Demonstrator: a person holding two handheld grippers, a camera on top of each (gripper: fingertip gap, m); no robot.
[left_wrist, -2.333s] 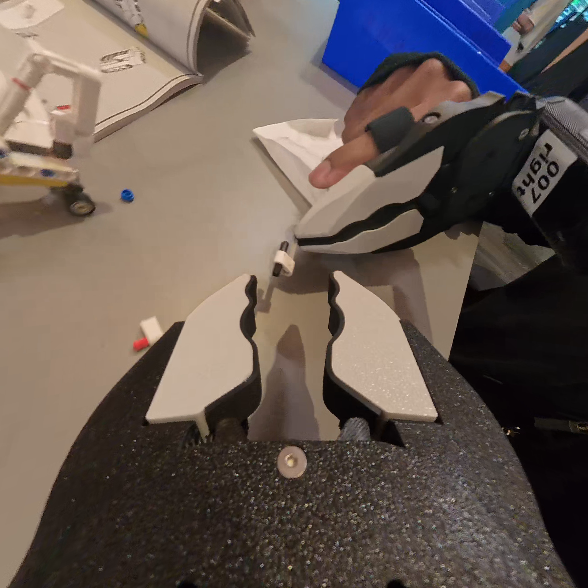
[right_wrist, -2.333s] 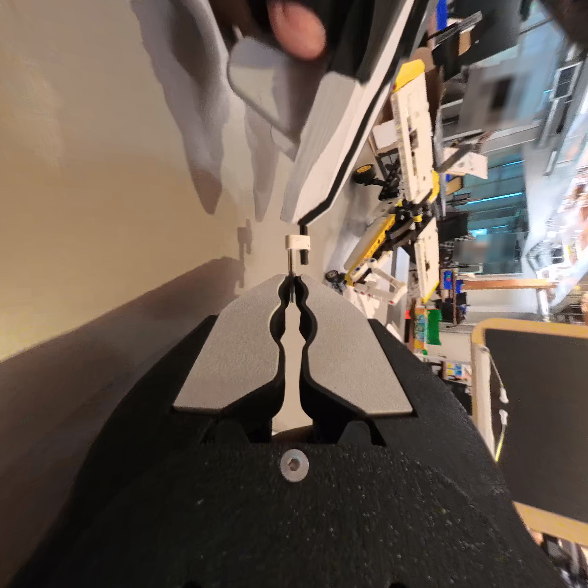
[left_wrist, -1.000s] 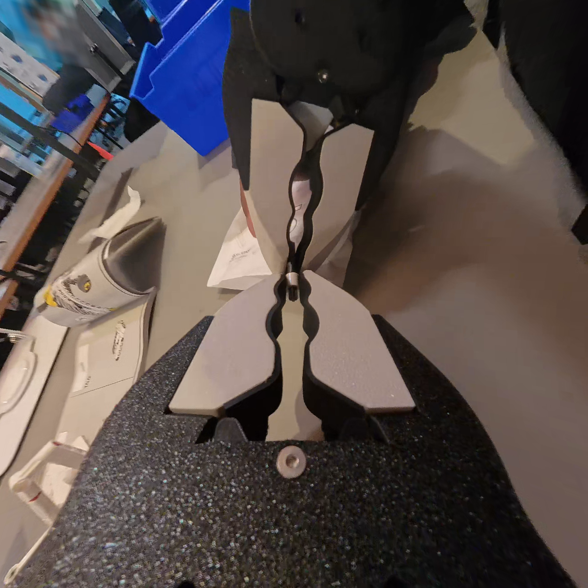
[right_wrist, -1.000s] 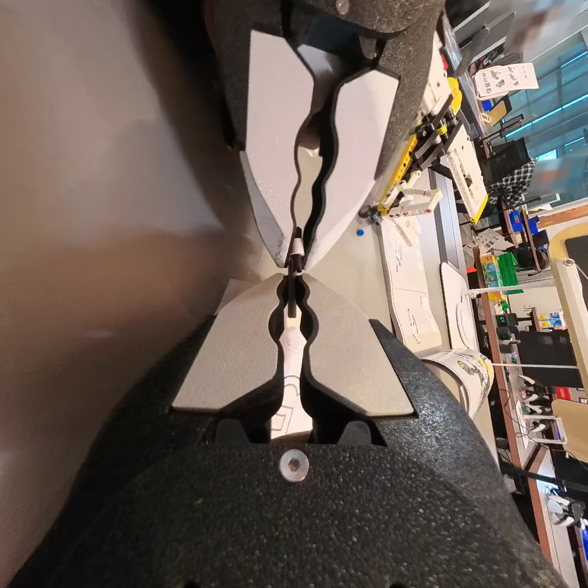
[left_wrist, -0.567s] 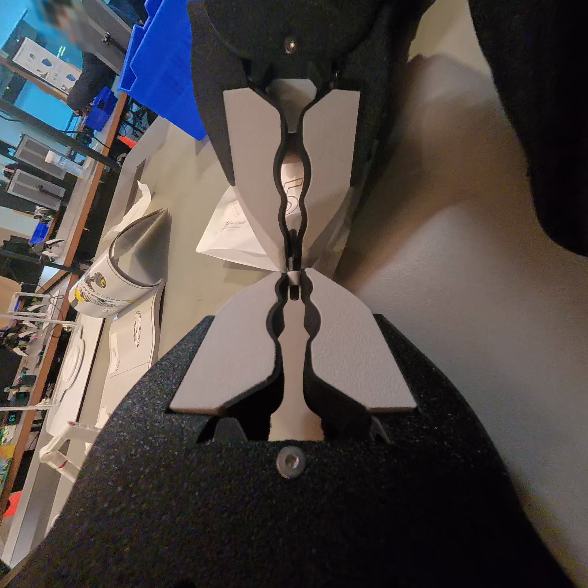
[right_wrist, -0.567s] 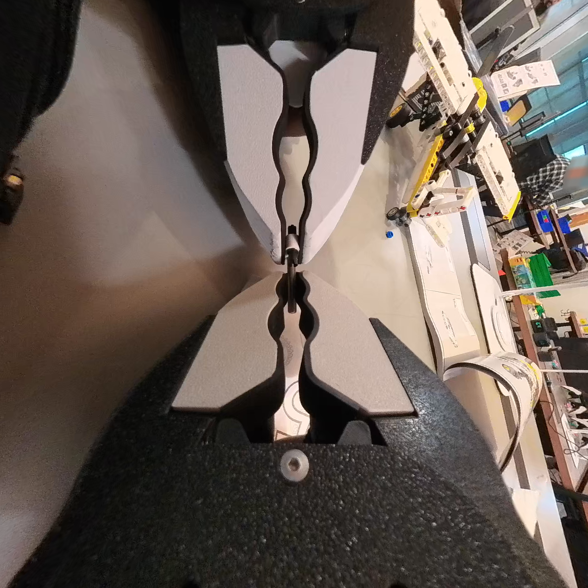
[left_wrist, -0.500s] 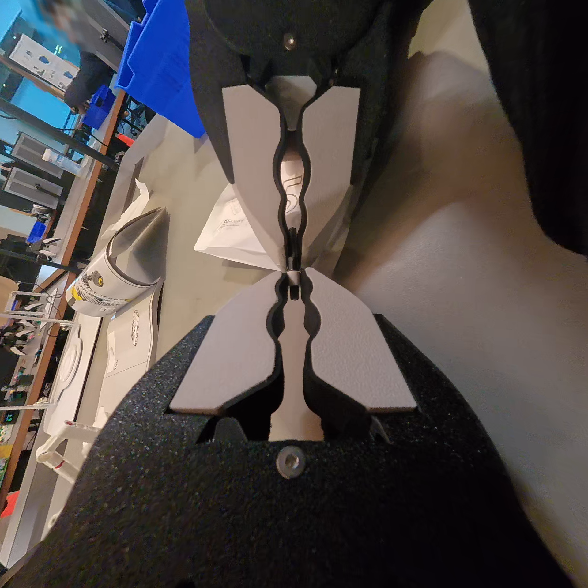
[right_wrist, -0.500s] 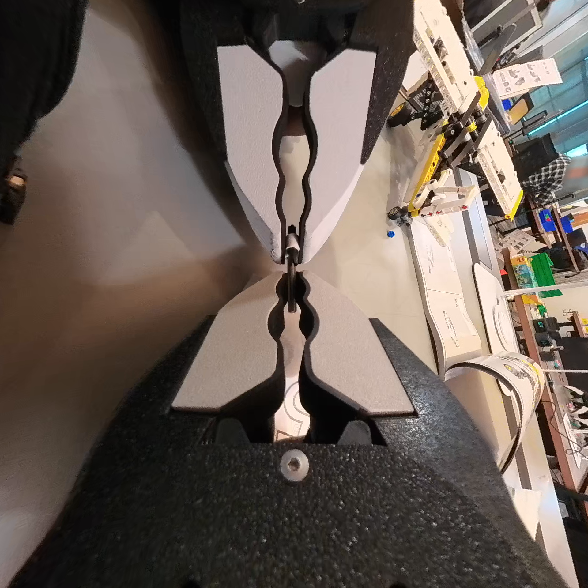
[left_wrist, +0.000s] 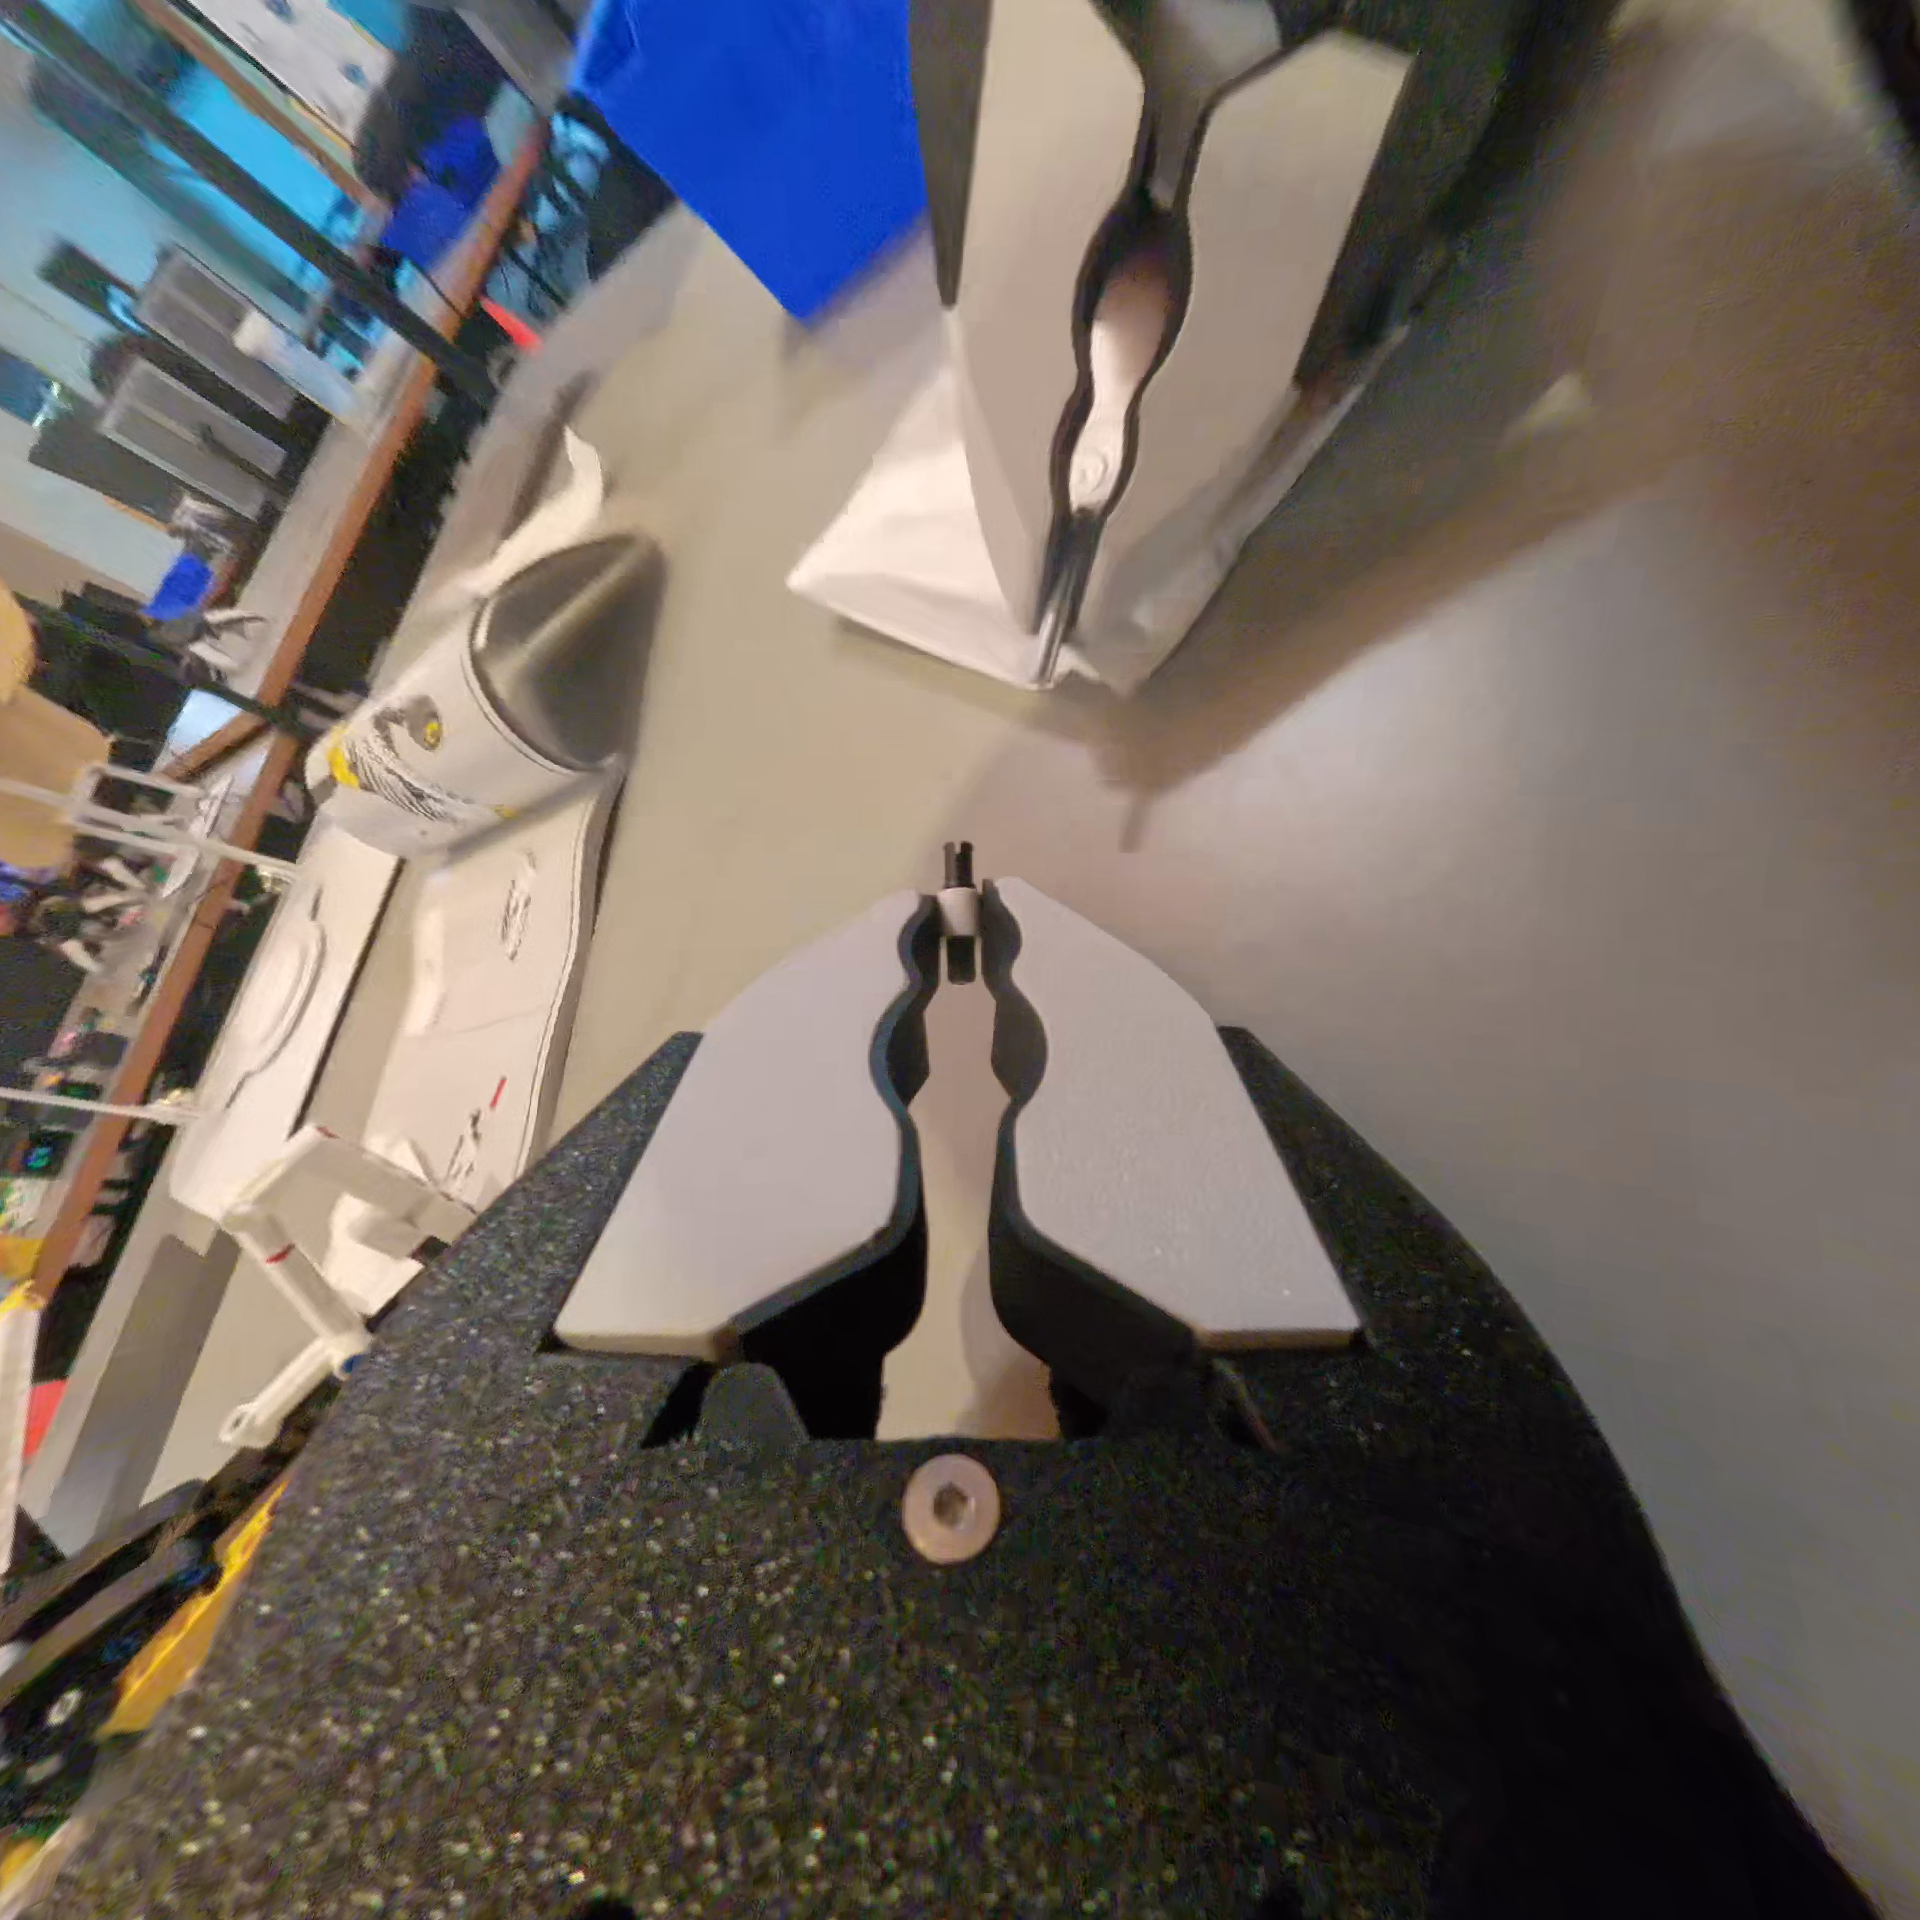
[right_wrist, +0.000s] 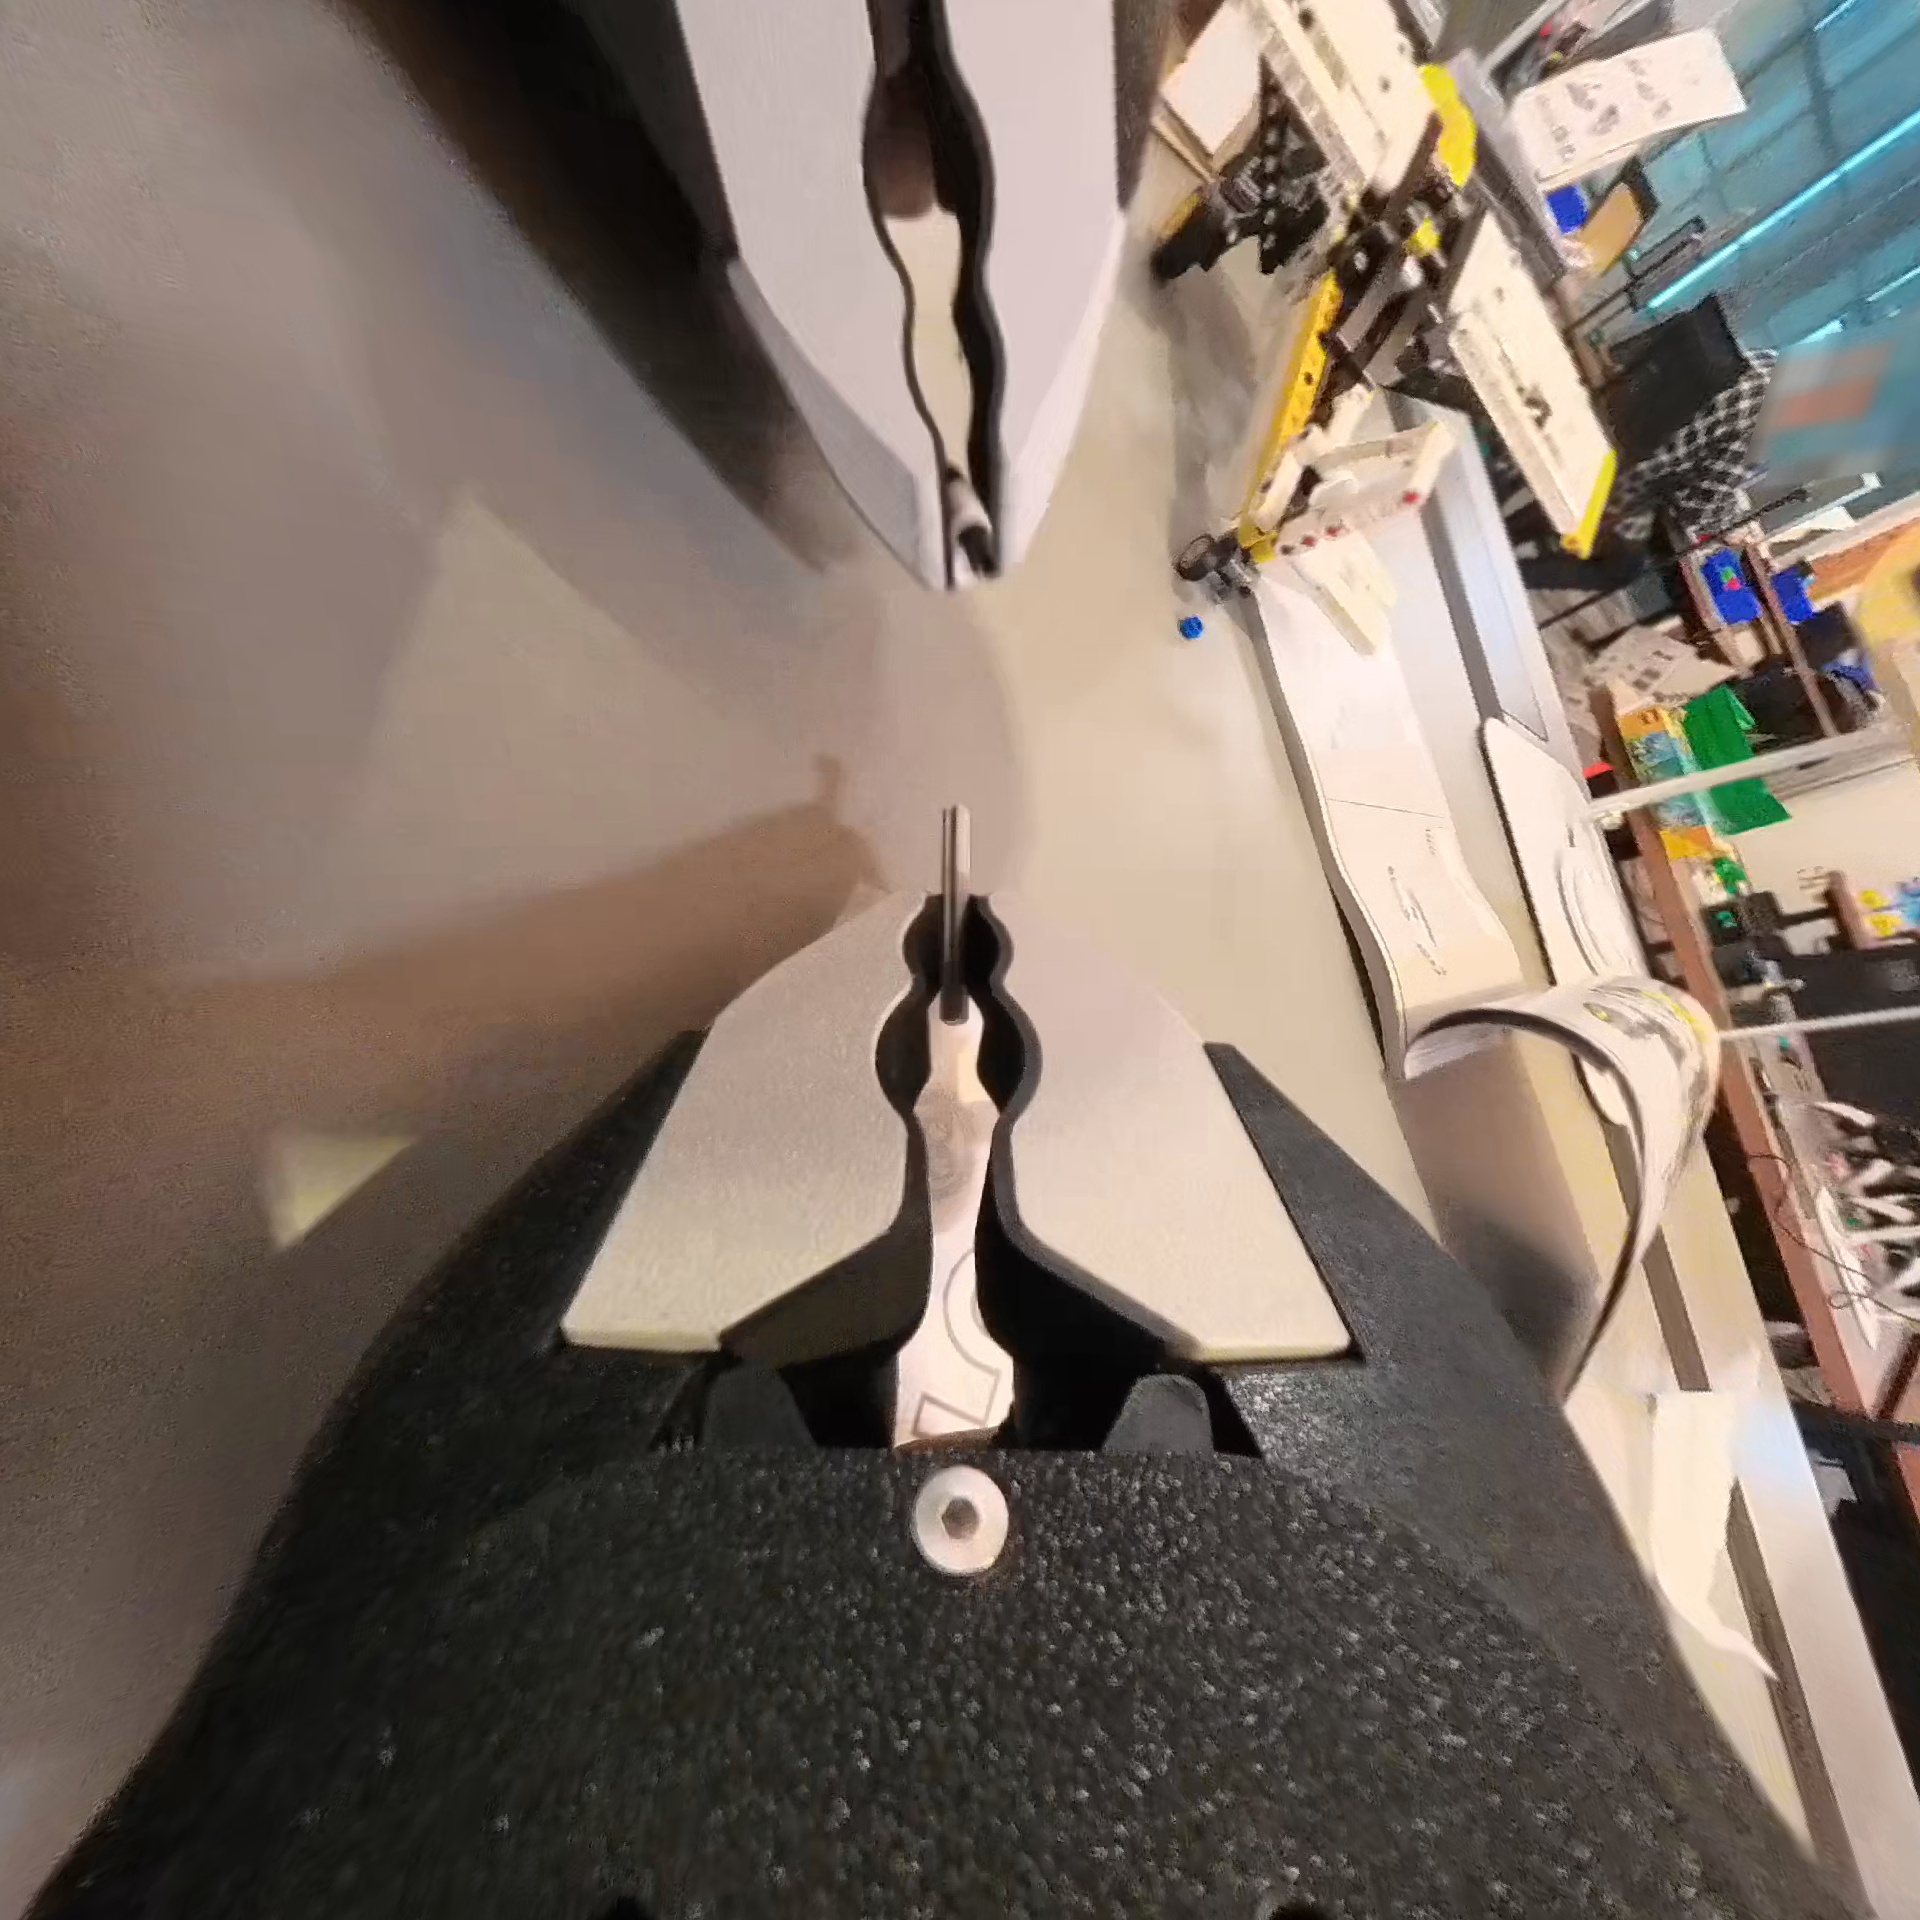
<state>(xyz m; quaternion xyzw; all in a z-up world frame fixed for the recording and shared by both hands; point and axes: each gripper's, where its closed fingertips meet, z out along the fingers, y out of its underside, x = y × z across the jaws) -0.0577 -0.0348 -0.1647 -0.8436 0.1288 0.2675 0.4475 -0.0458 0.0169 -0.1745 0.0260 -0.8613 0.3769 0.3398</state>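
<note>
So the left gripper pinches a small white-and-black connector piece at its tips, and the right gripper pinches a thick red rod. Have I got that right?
Nearly. The left gripper does pinch a small white-and-black connector piece at its tips. But the rod in the right gripper is thin and dark grey, not thick and red; the right wrist view shows it sticking out past the fingertips.

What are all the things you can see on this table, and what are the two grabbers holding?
White connector with black pin: one, clamped at the left fingertips.
Thin dark rod: one, clamped at the right fingertips.
Brick-built vehicle: one, white, yellow and black, far side of the table.
Blue stud: one, near the vehicle.
Instruction booklet: one, white, open, pages curling.
White bag: one, behind the right gripper.
Blue bin: one, far edge.
Table: one, grey.
Left gripper: shut.
Right gripper: shut.
</note>
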